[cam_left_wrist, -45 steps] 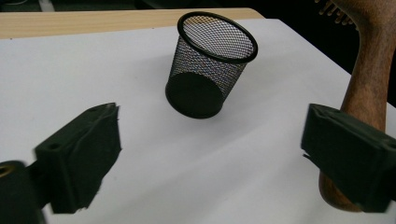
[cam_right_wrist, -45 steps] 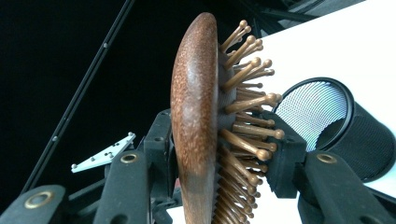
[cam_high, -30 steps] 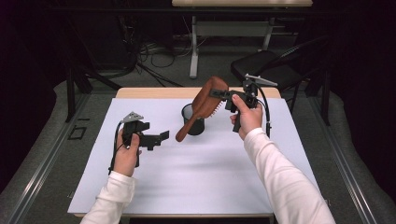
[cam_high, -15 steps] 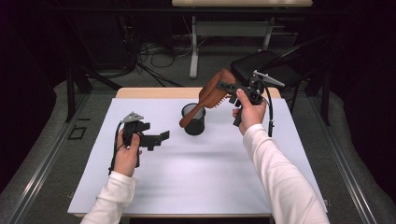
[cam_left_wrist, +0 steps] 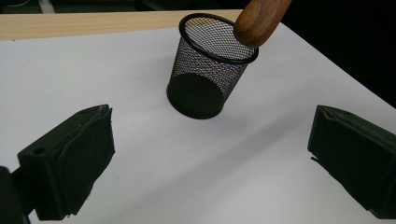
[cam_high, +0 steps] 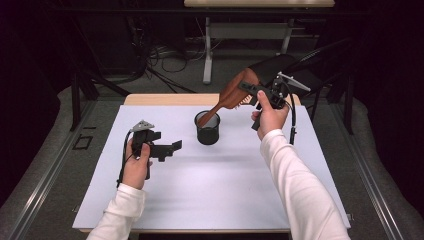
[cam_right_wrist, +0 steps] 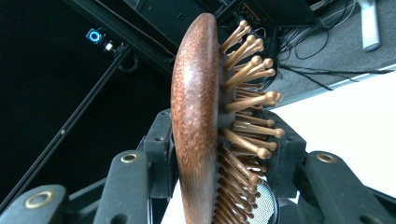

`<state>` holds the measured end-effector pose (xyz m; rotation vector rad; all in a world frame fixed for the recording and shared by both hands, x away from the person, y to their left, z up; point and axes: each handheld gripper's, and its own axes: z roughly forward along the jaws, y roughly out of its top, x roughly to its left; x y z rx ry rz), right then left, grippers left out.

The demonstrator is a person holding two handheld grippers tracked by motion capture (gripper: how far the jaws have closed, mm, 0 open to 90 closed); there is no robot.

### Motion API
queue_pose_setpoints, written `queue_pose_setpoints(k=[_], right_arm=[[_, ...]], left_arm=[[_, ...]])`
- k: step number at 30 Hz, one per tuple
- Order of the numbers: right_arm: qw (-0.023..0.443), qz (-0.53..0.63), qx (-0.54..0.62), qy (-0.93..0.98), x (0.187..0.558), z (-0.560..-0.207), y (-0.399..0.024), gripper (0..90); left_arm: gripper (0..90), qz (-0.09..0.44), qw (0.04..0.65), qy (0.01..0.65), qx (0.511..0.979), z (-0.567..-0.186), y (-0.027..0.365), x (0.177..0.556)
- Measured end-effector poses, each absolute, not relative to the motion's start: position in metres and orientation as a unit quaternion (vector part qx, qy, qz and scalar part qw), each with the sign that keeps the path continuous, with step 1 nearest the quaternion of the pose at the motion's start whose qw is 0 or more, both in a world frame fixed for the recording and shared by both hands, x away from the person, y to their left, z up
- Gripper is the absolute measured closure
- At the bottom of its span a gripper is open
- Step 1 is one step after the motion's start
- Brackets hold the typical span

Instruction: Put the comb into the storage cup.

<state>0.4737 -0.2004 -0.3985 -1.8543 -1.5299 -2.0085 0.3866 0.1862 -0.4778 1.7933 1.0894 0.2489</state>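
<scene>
Worktop [cam_high: 210, 200]: white sheet, plain, no writing. Mesh cup [cam_high: 207, 128] stands mid-sheet; light, likely tips if levered sideways. Wooden hairbrush [cam_high: 231, 95]: stiff, smooth varnished back, probably slick; tilted, handle tip at the cup's rim. Right hand-held gripper [cam_high: 248, 88] is clamped across the brush head, back and pins; a sound place to hold. Left hand-held gripper [cam_high: 176, 146] gapes wide, empty. No brand readable.

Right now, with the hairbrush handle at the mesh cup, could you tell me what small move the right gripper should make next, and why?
Probably lower the hairbrush a little further. The right gripper is shut on its head, and the handle tip sits just at the rim of the mesh cup, tilted, not yet down inside. The left gripper rests open, apart from the cup.
</scene>
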Motion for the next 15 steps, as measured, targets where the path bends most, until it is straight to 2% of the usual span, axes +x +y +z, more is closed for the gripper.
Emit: queue_pose_setpoints(k=[15], right_arm=[[-0.023, -0.644, -0.604, -0.468, 0.475, -0.395, -0.214, 52.6]], left_arm=[[0.8, 0.102, 0.489, 0.449, 0.741, -0.479, 0.185, 0.387]])
